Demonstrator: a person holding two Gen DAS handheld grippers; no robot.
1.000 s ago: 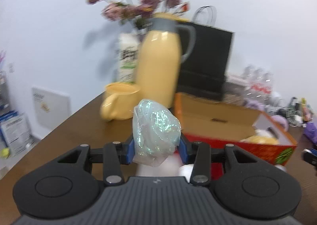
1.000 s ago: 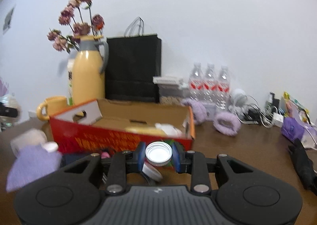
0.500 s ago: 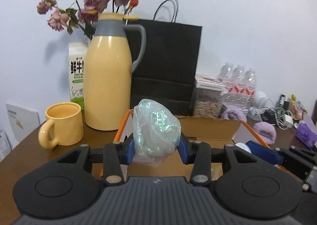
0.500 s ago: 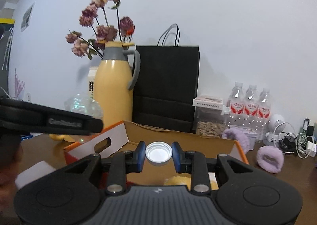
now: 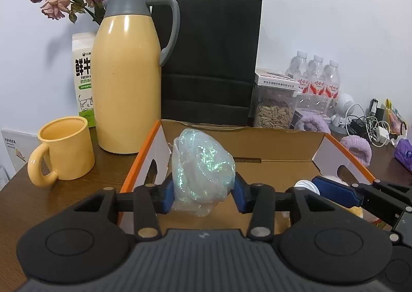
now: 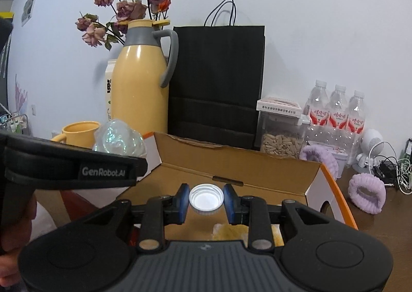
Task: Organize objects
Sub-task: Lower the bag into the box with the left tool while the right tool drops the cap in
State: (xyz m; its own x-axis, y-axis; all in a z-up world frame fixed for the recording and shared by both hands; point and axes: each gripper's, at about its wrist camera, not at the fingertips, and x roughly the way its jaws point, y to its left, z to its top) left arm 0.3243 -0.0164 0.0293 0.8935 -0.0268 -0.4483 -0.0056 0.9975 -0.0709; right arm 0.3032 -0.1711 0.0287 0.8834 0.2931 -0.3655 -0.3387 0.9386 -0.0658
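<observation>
Fingers on my left gripper (image 5: 203, 195) have just been opening: the blue pads now stand a little wider, with the iridescent plastic bundle (image 5: 203, 171) between them. At the right pad I see a sliver of daylight, at the left the film looks to be touching, so I judge the grip is letting go rather than holding firm. A second ago this same view had the bundle squeezed tighter and the orange cardboard box (image 5: 283, 142) off to the lower right; now the box fills the middle of the frame and the bundle hangs over its open inside, near the left wall.

My right gripper (image 6: 206, 200) has not changed its hold: its pads are closed partway on the white bottle cap (image 6: 206, 198), rim to rim. Earlier the box sat ahead of it, lower in the frame; now the cap hangs above the box floor, with something yellow and crumpled (image 6: 231, 231) below it.

Both hands have therefore carried their loads over the box, which I take to be the collecting place. My read is that the bundle is about to drop in, and the cap would follow once I open the right side. One risk: the light film may cling to a pad instead of falling.
</observation>
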